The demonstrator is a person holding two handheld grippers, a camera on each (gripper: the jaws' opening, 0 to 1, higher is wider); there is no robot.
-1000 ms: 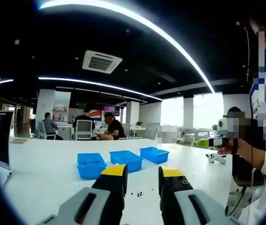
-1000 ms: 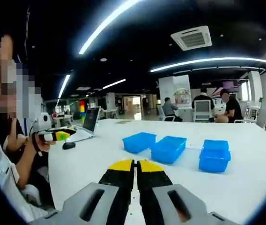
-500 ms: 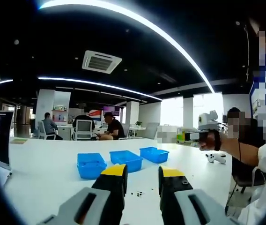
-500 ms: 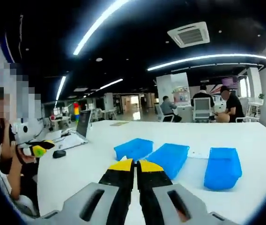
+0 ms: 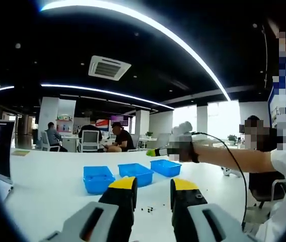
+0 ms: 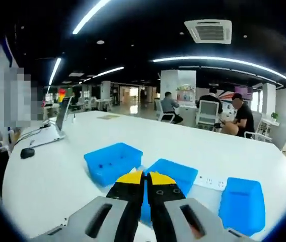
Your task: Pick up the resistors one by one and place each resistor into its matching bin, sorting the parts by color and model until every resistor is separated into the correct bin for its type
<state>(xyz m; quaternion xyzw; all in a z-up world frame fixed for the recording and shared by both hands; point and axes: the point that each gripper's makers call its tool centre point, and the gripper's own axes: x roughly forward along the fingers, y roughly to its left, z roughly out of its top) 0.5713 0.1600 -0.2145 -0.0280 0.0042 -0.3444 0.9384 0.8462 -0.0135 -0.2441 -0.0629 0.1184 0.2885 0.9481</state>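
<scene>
Three blue bins (image 6: 114, 162) at 12 o'clock of right gripper (image 6: 147, 177), jaws closed, empty. Left gripper (image 5: 153, 185) jaws wide; resistors (image 5: 147, 208) on table (image 5: 47, 181) between them.

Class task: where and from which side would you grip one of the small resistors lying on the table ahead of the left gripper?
Probably from above, jaws straddling one of the resistors. They lie as tiny dark specks flat on the white table, scattered apart, so one can be singled out. Leads and orientation are too small to tell.
</scene>
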